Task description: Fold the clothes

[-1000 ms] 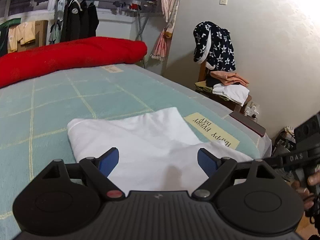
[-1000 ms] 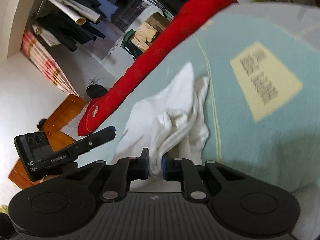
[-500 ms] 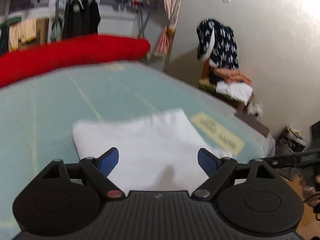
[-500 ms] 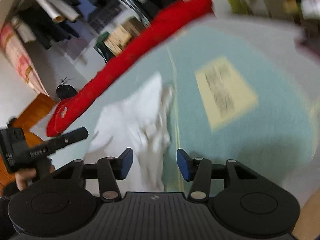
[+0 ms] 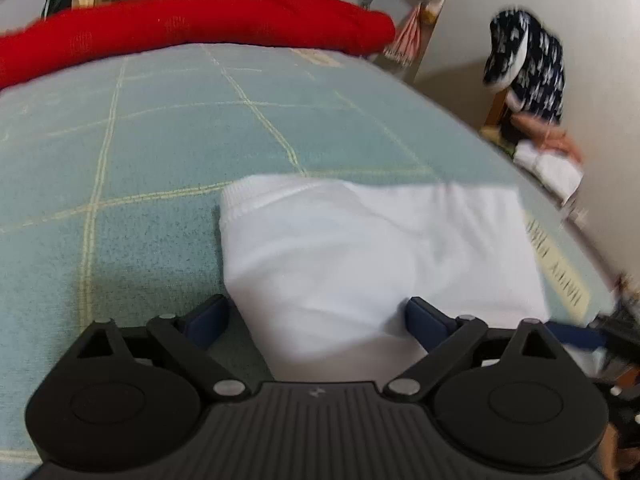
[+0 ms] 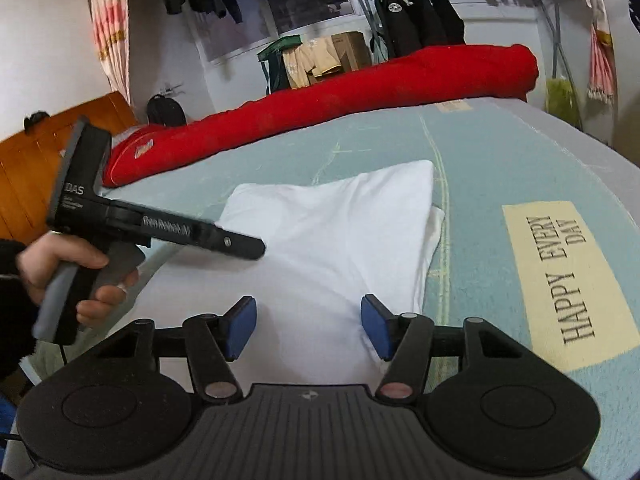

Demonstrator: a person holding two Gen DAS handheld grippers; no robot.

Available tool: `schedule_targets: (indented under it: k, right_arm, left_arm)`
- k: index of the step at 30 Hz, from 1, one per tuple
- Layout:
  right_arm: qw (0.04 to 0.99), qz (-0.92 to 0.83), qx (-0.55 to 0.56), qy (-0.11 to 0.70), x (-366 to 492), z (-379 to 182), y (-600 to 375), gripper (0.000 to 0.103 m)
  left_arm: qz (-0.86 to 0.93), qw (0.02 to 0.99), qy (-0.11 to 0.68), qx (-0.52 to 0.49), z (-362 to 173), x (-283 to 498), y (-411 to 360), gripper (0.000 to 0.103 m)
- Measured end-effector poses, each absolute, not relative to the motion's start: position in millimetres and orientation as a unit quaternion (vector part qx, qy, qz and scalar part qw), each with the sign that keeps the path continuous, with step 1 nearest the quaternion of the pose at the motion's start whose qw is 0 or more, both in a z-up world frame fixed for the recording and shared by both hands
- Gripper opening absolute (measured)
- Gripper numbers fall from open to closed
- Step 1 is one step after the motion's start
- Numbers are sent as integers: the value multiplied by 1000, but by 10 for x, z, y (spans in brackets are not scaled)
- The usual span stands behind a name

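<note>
A: Folded white garment [image 6: 340, 236] lying flat on the teal checked blanket [image 6: 500, 160], at the middle of the right wrist view, second layer peeking out along the 3 o'clock edge.

B: Same from the left wrist view: white garment [image 5: 360, 248], ribbed hem at 11 o'clock, cloth running down to 6 o'clock.

A: Right gripper [image 6: 308, 328] spread, jaws just been opening, blue pads [image 6: 240, 326] either side of the near edge of the cloth, not pressing on it.

B: Left gripper [image 5: 316, 320] spread wide, jaws just opened a little further, near corner of the cloth between the pads, nothing pinched. Seen from the right at 9 o'clock, gripped by a hand [image 6: 68, 276].

A: Cream patch [image 6: 564, 276] reading HAPPY EVERY DAY at 3 o'clock of the garment.

B: Red rolled quilt [image 6: 360, 96] along the far side of the blanket, 12 o'clock. Beyond it, hanging clothes [image 6: 416, 16]. Blurred starry dark garment [image 5: 528, 64] at 2 o'clock in the left view.
</note>
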State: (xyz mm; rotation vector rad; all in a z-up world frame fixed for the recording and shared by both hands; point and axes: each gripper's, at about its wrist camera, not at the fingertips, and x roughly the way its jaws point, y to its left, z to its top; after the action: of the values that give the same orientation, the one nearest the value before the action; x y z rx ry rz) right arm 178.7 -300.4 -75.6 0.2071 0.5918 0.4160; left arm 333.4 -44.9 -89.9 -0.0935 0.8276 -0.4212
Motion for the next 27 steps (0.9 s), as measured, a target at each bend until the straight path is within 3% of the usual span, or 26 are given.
schedule_targets:
  k: [2, 10, 17, 24, 27]
  right_arm:
    - [930, 198, 103, 293, 1807, -743, -2996, 64]
    - [940, 187, 90, 269, 1533, -540, -2886, 78]
    - [942, 194, 73, 263, 1298, -457, -2877, 81]
    - [940, 188, 66, 276, 1122, -516, -2886, 83]
    - [940, 195, 66, 272, 1114, -499, -2857, 85]
  left_arm:
    - [-197, 901, 386, -33, -800, 3267, -460, 88]
    - [-218, 922, 315, 60, -461, 2546, -438, 90]
    - [-208, 905, 340, 152, -767, 2127, -581, 90]
    - [-206, 920, 314, 116, -570, 1884, -443, 90]
    - [-195, 909, 343, 134, -721, 1884, -521, 90]
